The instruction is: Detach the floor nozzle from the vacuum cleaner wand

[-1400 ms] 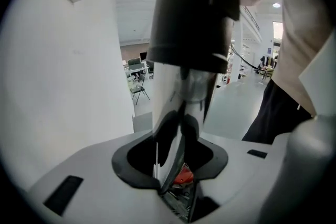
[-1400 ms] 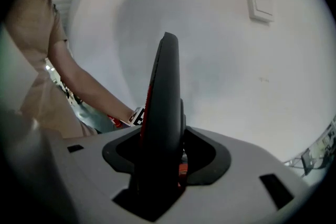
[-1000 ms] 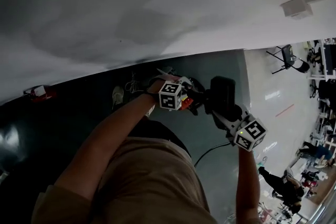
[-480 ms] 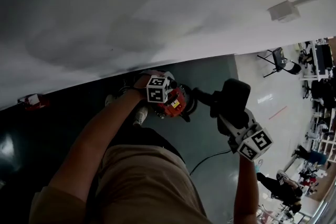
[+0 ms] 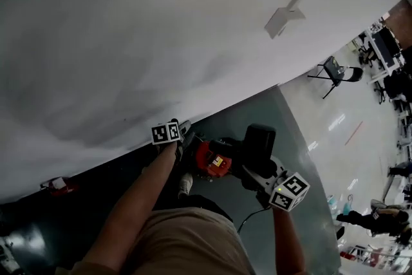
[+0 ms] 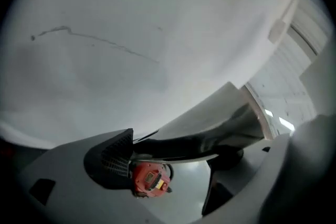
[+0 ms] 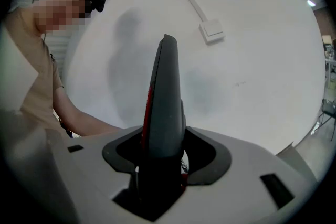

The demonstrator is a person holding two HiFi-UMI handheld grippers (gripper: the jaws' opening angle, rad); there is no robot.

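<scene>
Floor nozzle [image 7: 164,92] between right gripper [image 7: 164,157] jaws

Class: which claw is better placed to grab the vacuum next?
Left. The left claw has just been opening, nothing between its jaws, red vacuum body ahead; the right claw is clamped on a dark vacuum part.

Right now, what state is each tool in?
Left tool: open, jaws just opened, nothing between them.
Right tool: closed on the vacuum cleaner's dark body.

Dude, you're in a tan short-sleeve tee [image 5: 187,245] with a black camera [image 7: 95,0] on your head, and your left claw [image 6: 165,171] and right claw [image 7: 160,162] are light grey with dark pads [image 6: 111,159] and black-and-white marker cubes [image 5: 166,132].
</scene>
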